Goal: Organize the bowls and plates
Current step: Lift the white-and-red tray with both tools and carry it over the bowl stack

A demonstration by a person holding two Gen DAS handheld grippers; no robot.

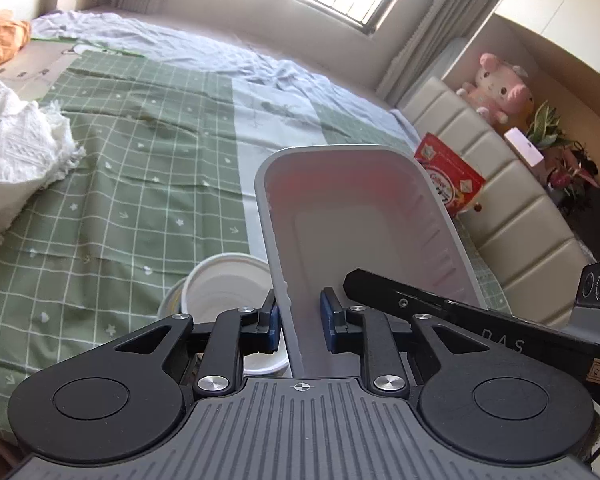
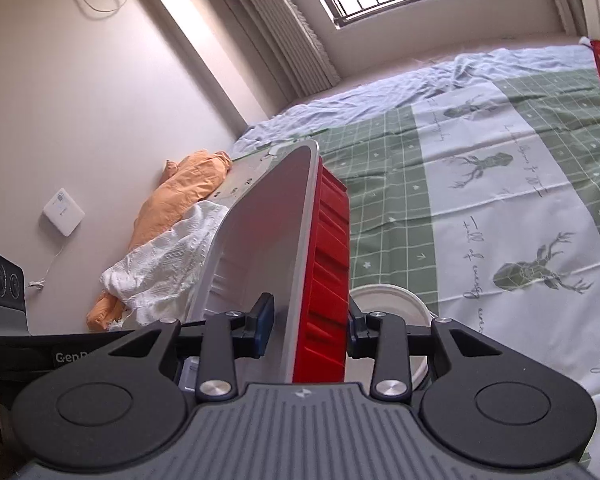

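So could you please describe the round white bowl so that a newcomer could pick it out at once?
On the green checked bedspread, look just below the lifted red-and-white tray. The round white bowl sits there, the only round dish, unlike the rectangular tray.

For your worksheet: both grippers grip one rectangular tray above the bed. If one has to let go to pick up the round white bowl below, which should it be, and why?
Probably the left gripper. The bowl sits just beside its fingers, while the right gripper sees it partly hidden behind the tray. A close call.

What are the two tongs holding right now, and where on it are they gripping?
Both tongs hold one rectangular tray, red outside and white inside. The left tongs pinch one side wall; the right tongs pinch the opposite wall, lifting it above the bed.
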